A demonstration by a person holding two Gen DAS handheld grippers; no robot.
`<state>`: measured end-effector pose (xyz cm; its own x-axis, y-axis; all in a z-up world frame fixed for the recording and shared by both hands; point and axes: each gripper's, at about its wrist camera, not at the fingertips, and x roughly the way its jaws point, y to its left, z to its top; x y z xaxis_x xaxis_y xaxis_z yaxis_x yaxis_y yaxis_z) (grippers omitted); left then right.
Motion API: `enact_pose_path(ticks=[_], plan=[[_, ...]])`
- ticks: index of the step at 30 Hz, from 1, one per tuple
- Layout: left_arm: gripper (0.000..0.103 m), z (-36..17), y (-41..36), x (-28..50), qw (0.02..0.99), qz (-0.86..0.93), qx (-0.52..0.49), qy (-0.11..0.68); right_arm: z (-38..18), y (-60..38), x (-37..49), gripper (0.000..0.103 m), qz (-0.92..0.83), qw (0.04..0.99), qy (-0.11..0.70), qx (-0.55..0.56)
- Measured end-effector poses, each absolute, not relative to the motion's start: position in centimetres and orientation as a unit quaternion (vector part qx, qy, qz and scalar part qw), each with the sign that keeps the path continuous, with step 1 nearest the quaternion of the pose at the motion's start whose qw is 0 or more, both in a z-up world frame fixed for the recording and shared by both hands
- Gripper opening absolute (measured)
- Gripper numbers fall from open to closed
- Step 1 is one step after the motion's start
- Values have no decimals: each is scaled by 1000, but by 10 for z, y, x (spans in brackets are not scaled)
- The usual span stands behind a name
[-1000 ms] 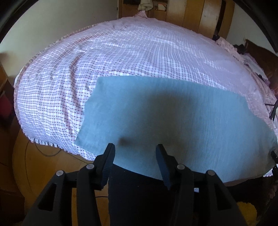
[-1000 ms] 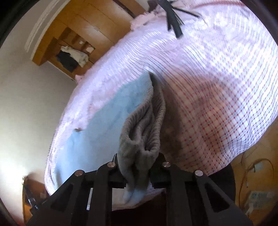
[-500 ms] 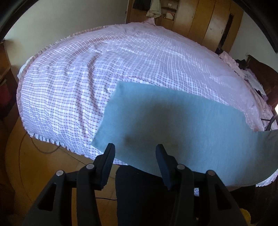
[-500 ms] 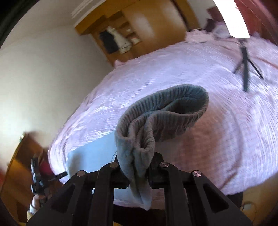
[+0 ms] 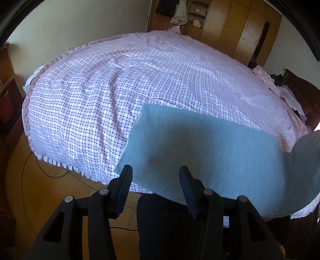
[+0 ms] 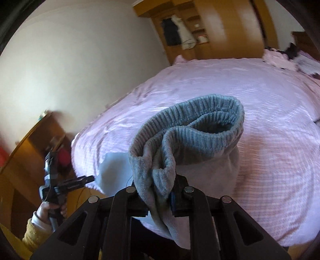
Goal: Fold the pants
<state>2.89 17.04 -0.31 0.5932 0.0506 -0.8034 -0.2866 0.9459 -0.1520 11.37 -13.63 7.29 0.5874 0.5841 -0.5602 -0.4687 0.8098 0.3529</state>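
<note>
Pretty clearly somebody's bedroom at home: a big bed [image 5: 140, 84] under a pink checked bedspread with a frilly edge, wooden wardrobes [image 5: 236, 28] along the far wall with clothes hanging [image 5: 180, 14] in an open section, plain pale walls and a wooden floor [image 5: 40, 190].

The soft fleece pants [image 5: 210, 152] are grey-blue with a ribbed grey waistband [image 6: 192, 124]; the frilled cotton bedspread [image 5: 120, 86] is pink-white with dark checks; the far wooden wardrobe [image 5: 240, 26] is honey-brown.
</note>
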Motion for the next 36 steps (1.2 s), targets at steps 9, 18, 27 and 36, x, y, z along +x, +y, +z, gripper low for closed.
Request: enact_pose_path(ticks=[9,18,27,36], plan=[[51,-7,177,29,881,94,-139,442,52,-61,135,8,347,860,373,37],[51,-14,185,29,877,97,-149,446,6,-2,152,9,352,836,420,-15],[51,-26,183,34,872,86,-158,455,-26,23,155,46,362,817,449,-10],[51,-21,170,32,876,43,-188,443,-26,-9,139,49,347,818,459,-9]])
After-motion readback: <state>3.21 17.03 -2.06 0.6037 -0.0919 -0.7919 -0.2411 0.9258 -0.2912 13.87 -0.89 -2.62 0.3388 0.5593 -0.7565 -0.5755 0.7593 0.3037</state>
